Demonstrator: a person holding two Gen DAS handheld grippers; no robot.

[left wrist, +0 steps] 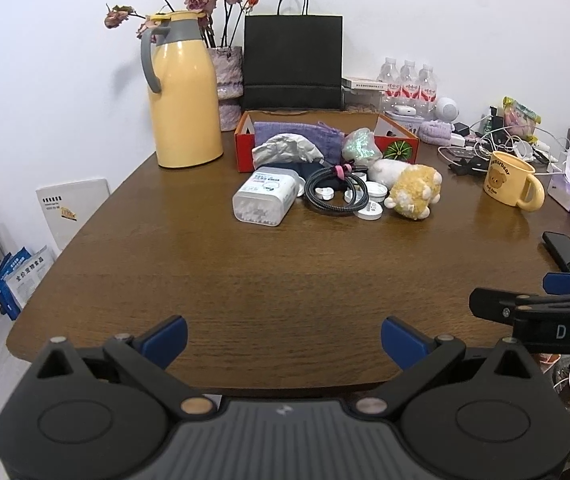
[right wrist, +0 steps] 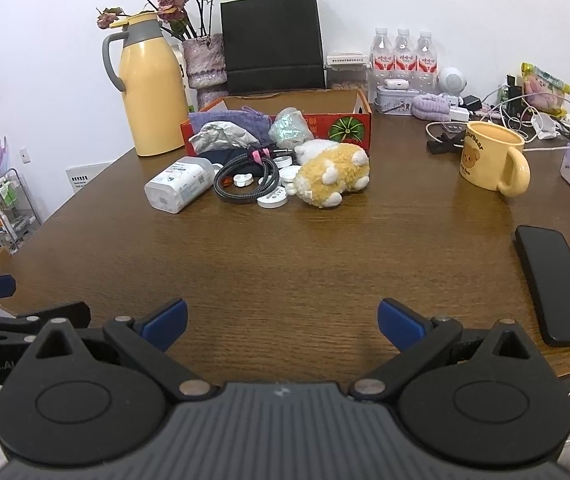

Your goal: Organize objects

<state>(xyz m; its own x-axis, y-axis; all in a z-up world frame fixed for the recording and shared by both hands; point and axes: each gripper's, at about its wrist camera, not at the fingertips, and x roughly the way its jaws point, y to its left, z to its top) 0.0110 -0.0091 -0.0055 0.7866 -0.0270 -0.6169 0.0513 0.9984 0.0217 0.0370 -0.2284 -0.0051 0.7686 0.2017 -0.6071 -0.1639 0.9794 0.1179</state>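
Note:
A pile of small items lies mid-table in front of a red cardboard box: a clear cotton-swab box, a coiled black cable, white round lids, a yellow plush toy. The box holds a purple pouch, crumpled grey paper and an iridescent bag. My left gripper and right gripper are open and empty, low over the table's near edge, far from the pile.
A yellow thermos jug, a vase of dried roses, a black paper bag and water bottles stand at the back. A yellow mug, tangled cables, a tissue pack and a black phone lie to the right.

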